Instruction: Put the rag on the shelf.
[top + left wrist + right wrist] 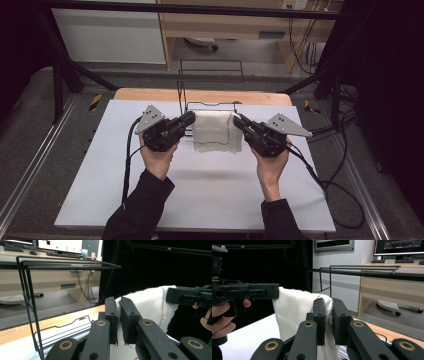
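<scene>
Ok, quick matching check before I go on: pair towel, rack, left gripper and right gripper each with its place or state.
Things:
1. towel
2. rack
3. left gripper
4. right gripper

States:
A. shut on the towel's left top corner
B. standing at the table's far edge, nothing hung on it
C. held up, stretched between both grippers
D. shut on the towel's right top corner

Pairs: 1-C, 2-B, 3-A, 4-D

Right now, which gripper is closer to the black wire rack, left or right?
Left, slightly. The left gripper, holding the white cloth, overlaps the wire rack by its left post; the right gripper sits just outside its right edge.
</scene>
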Available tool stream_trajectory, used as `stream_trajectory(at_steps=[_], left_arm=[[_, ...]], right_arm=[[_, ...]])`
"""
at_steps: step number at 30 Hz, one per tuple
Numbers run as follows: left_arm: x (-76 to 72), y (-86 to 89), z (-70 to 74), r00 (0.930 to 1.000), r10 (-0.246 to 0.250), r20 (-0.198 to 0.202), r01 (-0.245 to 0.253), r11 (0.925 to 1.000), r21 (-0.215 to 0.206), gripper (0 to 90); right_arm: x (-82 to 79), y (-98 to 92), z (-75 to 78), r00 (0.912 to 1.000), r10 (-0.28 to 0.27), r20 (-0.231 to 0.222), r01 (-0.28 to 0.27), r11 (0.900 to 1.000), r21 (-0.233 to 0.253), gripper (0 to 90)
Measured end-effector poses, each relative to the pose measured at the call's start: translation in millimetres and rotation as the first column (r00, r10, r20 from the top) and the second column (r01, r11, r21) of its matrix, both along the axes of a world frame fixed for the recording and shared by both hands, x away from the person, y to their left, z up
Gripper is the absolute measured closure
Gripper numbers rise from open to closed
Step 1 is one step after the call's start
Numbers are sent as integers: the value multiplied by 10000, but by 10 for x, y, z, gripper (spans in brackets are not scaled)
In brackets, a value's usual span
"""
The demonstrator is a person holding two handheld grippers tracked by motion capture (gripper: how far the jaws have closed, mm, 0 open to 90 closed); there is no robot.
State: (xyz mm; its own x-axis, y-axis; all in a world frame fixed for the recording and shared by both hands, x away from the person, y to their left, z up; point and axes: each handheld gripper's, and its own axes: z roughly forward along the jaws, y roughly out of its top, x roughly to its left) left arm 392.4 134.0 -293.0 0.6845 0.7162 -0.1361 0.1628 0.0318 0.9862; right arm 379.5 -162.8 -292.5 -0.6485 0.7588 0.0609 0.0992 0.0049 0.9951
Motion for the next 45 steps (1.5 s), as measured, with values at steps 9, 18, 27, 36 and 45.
stream_trajectory(at_steps=[9,18,27,36,45], left_arm=[[33,34,122,9996,135,247,-131,9998,-148,841],[83,69,248,9982,294,523,-279,9992,-299,841],[162,116,361,9972,426,610,-400,9983,-436,842],[264,132,528,9947,599,833,-566,9975,-414,841],[361,131,713,9923,677,1039,-629,9968,-491,842]], right_arm=[[34,53,108,9996,-89,272,87,9999,71,824],[88,114,239,9981,-202,579,190,9996,225,824],[169,178,348,9970,-261,727,240,9993,294,824],[296,222,481,9954,-335,900,309,9991,300,824],[413,240,646,9931,-479,1068,445,9984,342,824]])
